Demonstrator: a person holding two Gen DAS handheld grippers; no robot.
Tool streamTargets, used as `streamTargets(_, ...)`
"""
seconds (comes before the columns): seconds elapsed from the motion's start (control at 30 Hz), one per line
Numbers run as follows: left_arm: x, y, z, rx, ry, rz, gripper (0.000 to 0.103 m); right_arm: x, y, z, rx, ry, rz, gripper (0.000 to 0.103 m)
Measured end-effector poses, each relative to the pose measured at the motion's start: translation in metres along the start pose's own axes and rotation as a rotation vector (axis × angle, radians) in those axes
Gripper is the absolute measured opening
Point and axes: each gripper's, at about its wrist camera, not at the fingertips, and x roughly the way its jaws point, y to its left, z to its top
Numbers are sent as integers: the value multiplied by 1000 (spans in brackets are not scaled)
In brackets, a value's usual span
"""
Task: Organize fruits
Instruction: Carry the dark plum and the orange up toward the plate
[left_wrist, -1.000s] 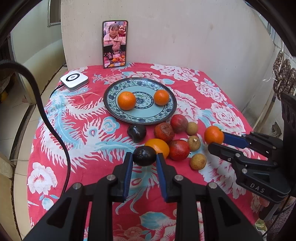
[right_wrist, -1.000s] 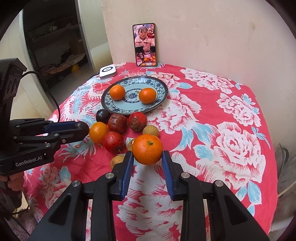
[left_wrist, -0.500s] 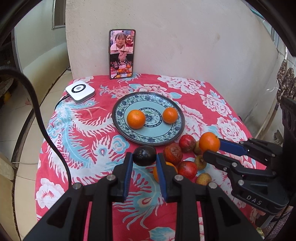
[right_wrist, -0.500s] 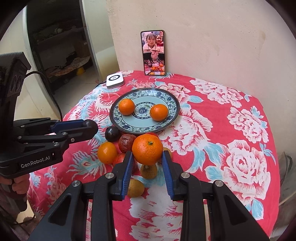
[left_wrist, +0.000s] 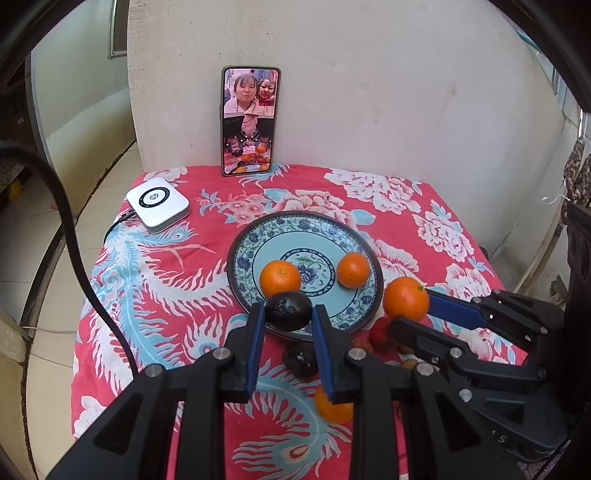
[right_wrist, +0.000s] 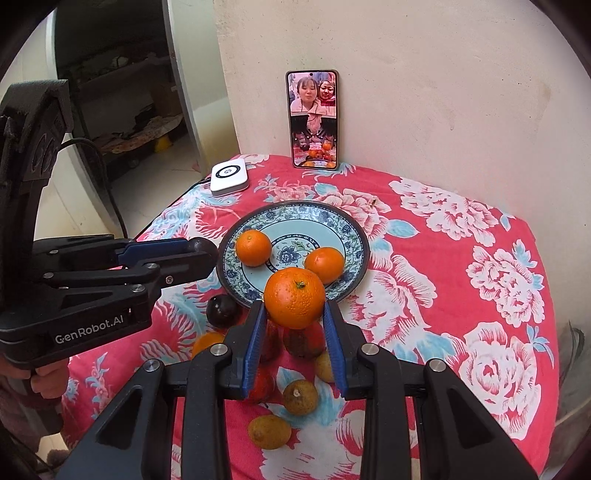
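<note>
I have carried both loads forward from the fruit pile toward the plate (left_wrist: 242, 264). A second ago it sat in the upper middle of each wrist view with the loose fruit between it and my fingers. Now it fills the centre of both frames, and most of the pile has slipped under the grippers at the bottom.

In the left wrist view, the left gripper (left_wrist: 289, 321) is clamped on the dark plum (left_wrist: 289, 311), which hangs over the plate's near rim, just below the left of the two oranges (left_wrist: 280, 277) already lying there. The grip looks unchanged; the plum sits between the blue pads as before.

In the right wrist view, the right gripper (right_wrist: 294, 314) is closed on the big orange (right_wrist: 294, 298), held in the centre of the frame in front of the plate's near edge, close to the plated orange on the right (right_wrist: 324, 264). From the left view that same orange shows at the right, just off the rim.

A second dark plum (right_wrist: 221, 311), reddish fruit and small yellow-brown fruit (right_wrist: 300, 397) lie on the flowered cloth (right_wrist: 443, 280) in the lower part of the frame.

My read: transport is almost done, and lowering and releasing both fruits onto bare plate is next, without knocking the two oranges.
</note>
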Motion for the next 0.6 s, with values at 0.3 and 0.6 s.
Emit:
streamTargets(0.3, 11, 7, 10, -4, 2, 19, 27, 10, -3, 9, -7, 7, -13, 33)
streamTargets(0.6, 27, 14, 26, -20, 9, 27, 27, 19, -6, 29, -20, -3, -28, 33)
